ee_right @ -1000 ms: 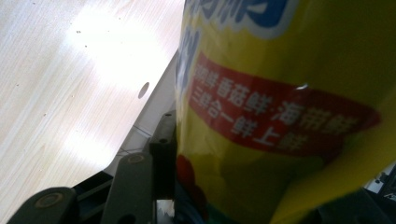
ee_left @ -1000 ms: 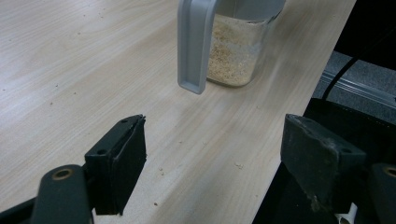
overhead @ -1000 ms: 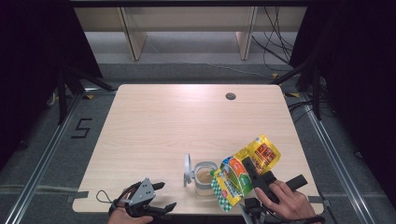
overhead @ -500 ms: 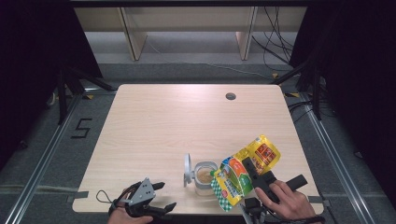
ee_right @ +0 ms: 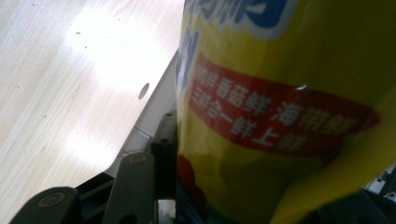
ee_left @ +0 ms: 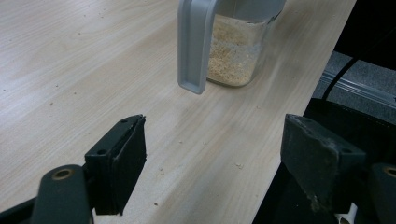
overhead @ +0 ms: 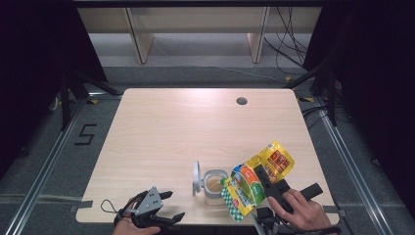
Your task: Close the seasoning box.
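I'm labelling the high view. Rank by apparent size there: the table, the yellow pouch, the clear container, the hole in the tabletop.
1. table
2. yellow pouch
3. clear container, lid flipped open
4. hole in the tabletop

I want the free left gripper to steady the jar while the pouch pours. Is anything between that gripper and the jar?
Nothing visible. The left gripper is open, and bare table lies between it and the jar, whose grey lid hangs open on the near side. The right gripper holds the pouch at the jar's far side.

Yellow-green pouch (overhead: 254,181) with red band; grey-handled clear jar (overhead: 214,185); black jaws.
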{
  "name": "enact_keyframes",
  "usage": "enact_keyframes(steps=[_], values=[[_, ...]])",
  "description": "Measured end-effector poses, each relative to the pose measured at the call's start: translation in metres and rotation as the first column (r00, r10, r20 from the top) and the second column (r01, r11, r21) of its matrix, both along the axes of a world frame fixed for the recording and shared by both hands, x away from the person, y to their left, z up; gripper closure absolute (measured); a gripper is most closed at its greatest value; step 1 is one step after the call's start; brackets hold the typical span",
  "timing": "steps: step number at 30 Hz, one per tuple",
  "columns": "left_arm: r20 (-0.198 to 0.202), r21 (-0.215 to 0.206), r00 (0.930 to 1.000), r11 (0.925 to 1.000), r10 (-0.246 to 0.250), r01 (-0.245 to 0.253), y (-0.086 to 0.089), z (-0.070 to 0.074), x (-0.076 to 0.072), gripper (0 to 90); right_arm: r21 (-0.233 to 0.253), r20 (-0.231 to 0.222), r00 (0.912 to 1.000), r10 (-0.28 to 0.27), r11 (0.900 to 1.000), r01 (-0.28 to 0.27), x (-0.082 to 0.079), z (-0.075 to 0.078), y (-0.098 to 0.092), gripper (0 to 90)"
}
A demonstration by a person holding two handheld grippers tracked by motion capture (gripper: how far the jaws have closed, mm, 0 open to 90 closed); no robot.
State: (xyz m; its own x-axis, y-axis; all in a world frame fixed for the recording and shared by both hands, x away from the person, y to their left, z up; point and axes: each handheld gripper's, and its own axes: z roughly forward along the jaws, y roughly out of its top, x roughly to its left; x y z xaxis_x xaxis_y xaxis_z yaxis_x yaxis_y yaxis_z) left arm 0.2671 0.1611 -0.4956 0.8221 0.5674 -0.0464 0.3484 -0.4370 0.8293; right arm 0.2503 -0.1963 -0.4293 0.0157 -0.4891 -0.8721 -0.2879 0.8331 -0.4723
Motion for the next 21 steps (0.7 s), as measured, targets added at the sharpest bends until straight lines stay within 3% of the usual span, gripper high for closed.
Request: enact_keyframes(steps=[1,2,3,5,21], values=[[-0.009,-0.032,0.9999,0.9994,0.009,-0.009,-0.002,-0.0008,-0.0011,22.0,0.001,-0.001,1.0,-0.001,1.0,0.001,0.0,0.0002,-0.0002,56.9],[-0.009,-0.031,0.9999,0.9995,0.009,-0.009,-0.0019,-0.0008,-0.001,22.0,-0.004,0.001,1.0,0.003,1.0,-0.003,0.0002,0.0007,-0.0005,57.4],[0.0,0.001,1.0,1.0,0.0,0.0,0.0,-0.0001,0.0001,22.1,-0.004,0.0,1.0,0.002,1.0,-0.002,0.0002,0.0008,-0.0006,57.4],[-0.005,-0.014,1.0,0.9999,0.003,-0.003,-0.0011,-0.0005,-0.0005,22.1,-0.004,0.001,1.0,0.003,1.0,-0.003,0.0002,0.001,-0.0006,57.5],[-0.007,-0.015,1.0,0.9999,0.002,-0.002,-0.0011,-0.0005,-0.0006,22.0,0.013,-0.012,0.9999,-0.004,1.0,0.005,-0.0001,0.001,-0.0014,58.9]])
